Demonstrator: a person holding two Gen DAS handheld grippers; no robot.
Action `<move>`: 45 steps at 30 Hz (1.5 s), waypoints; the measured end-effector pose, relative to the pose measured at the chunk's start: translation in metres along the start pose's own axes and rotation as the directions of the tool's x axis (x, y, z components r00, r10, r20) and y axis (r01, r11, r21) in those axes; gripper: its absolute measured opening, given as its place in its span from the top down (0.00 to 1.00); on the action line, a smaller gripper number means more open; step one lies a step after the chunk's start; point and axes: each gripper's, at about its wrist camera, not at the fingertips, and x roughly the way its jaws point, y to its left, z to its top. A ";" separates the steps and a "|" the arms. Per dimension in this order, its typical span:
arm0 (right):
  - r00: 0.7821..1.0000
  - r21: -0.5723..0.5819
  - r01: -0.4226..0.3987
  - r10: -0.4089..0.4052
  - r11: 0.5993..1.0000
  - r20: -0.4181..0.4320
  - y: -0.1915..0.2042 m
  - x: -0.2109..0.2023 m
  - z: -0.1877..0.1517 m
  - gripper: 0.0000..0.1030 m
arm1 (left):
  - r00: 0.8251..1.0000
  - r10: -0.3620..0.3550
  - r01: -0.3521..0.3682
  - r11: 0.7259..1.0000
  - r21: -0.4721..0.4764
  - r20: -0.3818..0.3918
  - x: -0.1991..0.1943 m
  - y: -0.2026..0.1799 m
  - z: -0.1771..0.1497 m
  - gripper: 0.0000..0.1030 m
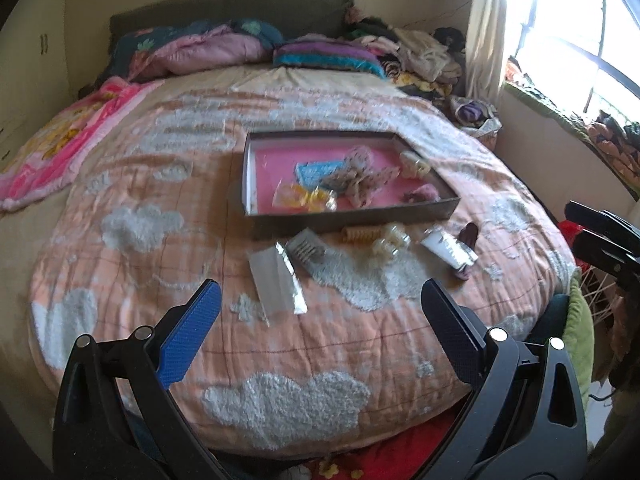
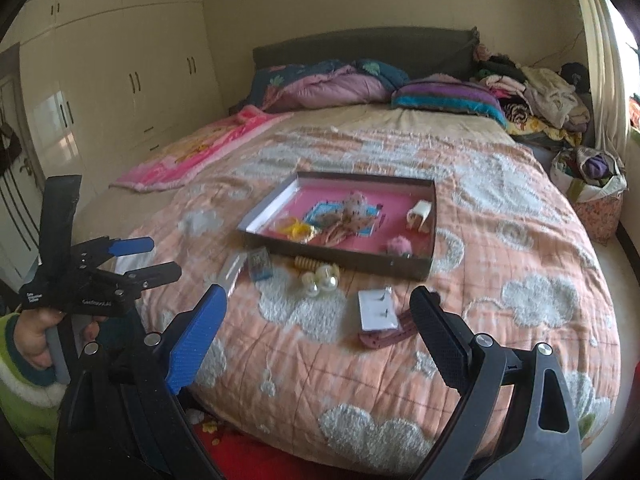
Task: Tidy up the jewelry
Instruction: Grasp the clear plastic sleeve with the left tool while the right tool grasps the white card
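Before the shallow grey pink-lined cardboard tray [image 2: 414,268]: white earring card [image 2: 376,309], light, stiff, bendable; I'd pinch its edge. Right gripper [image 2: 320,316] and left gripper [image 1: 320,308] spread, empty.

Both grippers: black frames w/ silver screws, one blue finger [image 2: 196,340] & one black finger [image 2: 438,340] each. Left hand [image 2: 36,340]: green fleece sleeve [image 2: 20,404], teal cuff.

Daylit bedroom: cream wardrobe [image 2: 120,80], dark headboard [image 2: 360,46], curtained window [image 1: 568,40], peach cloud-patterned quilt [image 2: 500,240].
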 end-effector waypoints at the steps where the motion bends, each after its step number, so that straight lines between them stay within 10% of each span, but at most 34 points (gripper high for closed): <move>1: 1.000 0.000 -0.002 0.002 1.000 -0.015 -0.001 0.005 -0.002 0.11 | 1.000 0.001 -0.001 1.000 -0.012 -0.013 0.006 0.003 -0.003 0.09; 20: 0.982 -0.034 0.074 -0.079 0.997 -0.170 -0.019 0.100 -0.020 0.11 | 0.994 0.001 -0.020 0.985 -0.172 -0.107 0.088 0.045 -0.011 0.09; 31: 0.965 -0.061 0.143 -0.153 0.988 -0.214 -0.042 0.146 -0.014 0.12 | 0.986 0.028 -0.057 0.983 -0.173 -0.165 0.125 0.048 -0.015 0.33; 35: 0.959 -0.052 0.145 -0.154 0.988 -0.237 -0.049 0.160 -0.012 0.14 | 0.985 0.058 -0.084 0.984 -0.156 -0.162 0.123 0.050 -0.015 0.69; 45: 0.947 -0.020 0.098 -0.099 0.995 -0.305 -0.046 0.175 -0.031 0.63 | 0.992 0.019 -0.039 0.986 -0.161 -0.124 0.098 0.051 -0.013 0.70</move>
